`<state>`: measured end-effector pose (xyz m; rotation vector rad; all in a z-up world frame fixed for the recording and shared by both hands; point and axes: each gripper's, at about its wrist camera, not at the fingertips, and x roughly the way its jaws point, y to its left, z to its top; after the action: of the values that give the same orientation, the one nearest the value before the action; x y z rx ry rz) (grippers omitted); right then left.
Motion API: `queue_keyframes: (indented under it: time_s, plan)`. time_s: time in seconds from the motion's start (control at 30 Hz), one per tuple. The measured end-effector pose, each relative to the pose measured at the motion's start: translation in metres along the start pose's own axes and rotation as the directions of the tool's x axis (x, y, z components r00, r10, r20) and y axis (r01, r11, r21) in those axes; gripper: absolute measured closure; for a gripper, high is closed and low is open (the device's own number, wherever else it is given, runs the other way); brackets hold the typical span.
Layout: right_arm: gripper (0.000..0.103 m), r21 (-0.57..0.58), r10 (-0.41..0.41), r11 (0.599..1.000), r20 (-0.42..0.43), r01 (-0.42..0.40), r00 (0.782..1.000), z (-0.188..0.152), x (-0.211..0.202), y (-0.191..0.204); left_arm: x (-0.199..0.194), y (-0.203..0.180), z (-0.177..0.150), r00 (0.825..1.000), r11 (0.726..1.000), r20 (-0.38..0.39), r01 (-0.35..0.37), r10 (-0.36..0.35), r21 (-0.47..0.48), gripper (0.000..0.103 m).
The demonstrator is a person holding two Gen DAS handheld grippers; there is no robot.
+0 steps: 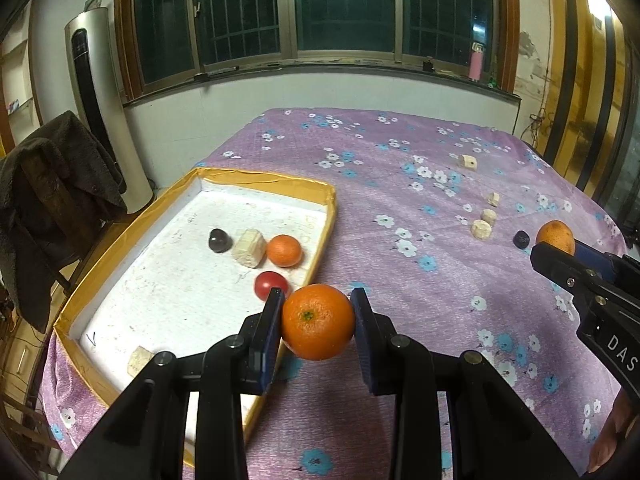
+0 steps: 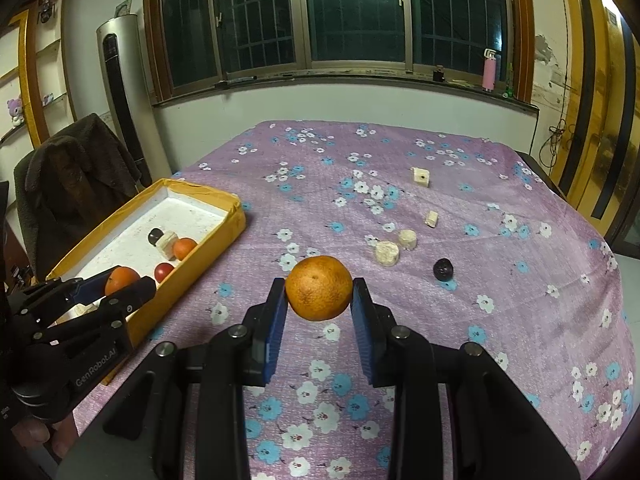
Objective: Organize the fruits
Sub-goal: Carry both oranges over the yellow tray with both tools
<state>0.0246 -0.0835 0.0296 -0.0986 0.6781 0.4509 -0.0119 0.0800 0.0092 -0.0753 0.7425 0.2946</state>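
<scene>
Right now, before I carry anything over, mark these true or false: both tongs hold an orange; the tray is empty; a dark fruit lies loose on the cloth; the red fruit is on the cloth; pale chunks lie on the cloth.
1. Both tongs hold an orange. True: the left tongs grip one orange, the right tongs grip the duller orange.
2. The tray is empty. False: the tray holds a small orange, a red fruit, a dark fruit and pale chunks.
3. A dark fruit lies loose on the cloth. True.
4. The red fruit is on the cloth. False: it lies in the tray.
5. Pale chunks lie on the cloth. True: four.
</scene>
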Motion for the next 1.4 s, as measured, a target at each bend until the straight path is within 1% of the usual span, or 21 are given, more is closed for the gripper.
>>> queue_keyframes:
  time_s: [0.3, 0.63, 1.03, 1.4]
  plan:
    - [0.069, -0.030, 0.022, 0.999, 0.002, -0.022, 1.000, 0.005, 0.004, 0.019, 0.000, 0.030, -0.002, 0.999, 0.998, -0.003, -0.034, 0.034, -0.045, 0.070]
    - [0.069, -0.080, 0.065, 0.995, -0.007, -0.065, 0.998, 0.012, 0.016, 0.053, 0.003, 0.065, -0.003, 0.997, 0.992, -0.011, -0.074, 0.073, -0.098, 0.070]
    - [0.069, -0.135, 0.100, 0.986, -0.019, -0.102, 0.995, 0.019, 0.028, 0.088, 0.005, 0.090, -0.002, 0.994, 0.985, -0.014, -0.108, 0.107, -0.133, 0.070]
    - [0.069, -0.174, 0.141, 0.974, -0.037, -0.145, 0.989, 0.025, 0.043, 0.119, 0.015, 0.113, -0.004, 0.990, 0.977, -0.039, -0.137, 0.133, -0.163, 0.070]
